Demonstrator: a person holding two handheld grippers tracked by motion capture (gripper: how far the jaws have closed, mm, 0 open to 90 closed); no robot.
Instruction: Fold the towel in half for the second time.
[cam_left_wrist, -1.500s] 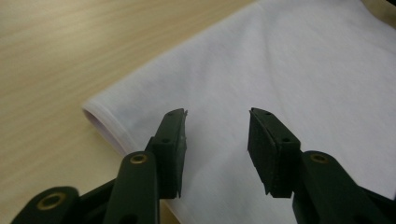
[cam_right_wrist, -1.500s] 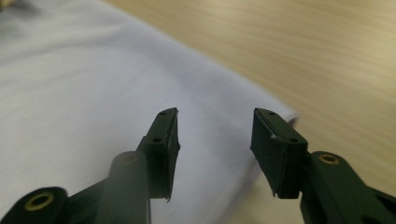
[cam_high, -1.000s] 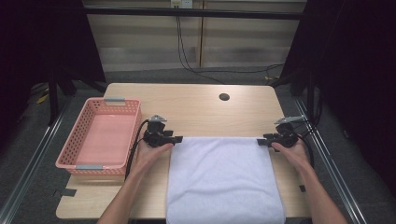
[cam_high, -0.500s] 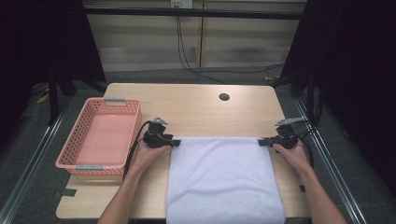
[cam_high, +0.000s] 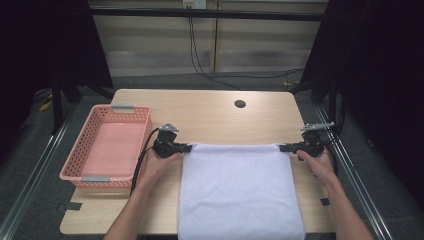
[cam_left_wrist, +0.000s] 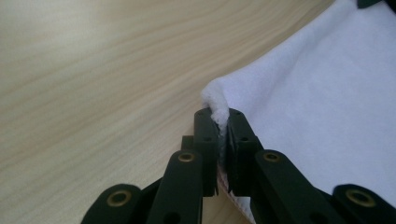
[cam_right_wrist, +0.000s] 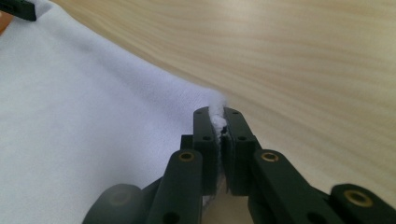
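Towel: my towel (cam_high: 240, 192) is white and soft, with a fine nap, spread flat and nearly square (a pinkish stitched hem peeks out under my left jaws in the left gripper view).
Towel place: it lies on the near middle of the table (cam_high: 210, 112), its far edge running straight between my two claws, its near edge hanging just over the table's front.
Left claw: my left claw (cam_high: 187, 148) has just been closing, and its jaws now pinch the towel's far left corner; a tuft of white cloth (cam_left_wrist: 215, 105) bulges up between the pads.
Right claw: my right claw (cam_high: 284, 148) has just been closing too, and its jaws clamp the far right corner, with a small white fold (cam_right_wrist: 217, 116) squeezed between them.
Towel to claws: both corners sit right inside my jaws; the rest of the cloth stretches away from them toward me, flat on the wood.
Basket: a pink basket (cam_high: 80, 155) stands at the table's left edge, near my left hand (cam_high: 157, 165), apart from the towel.
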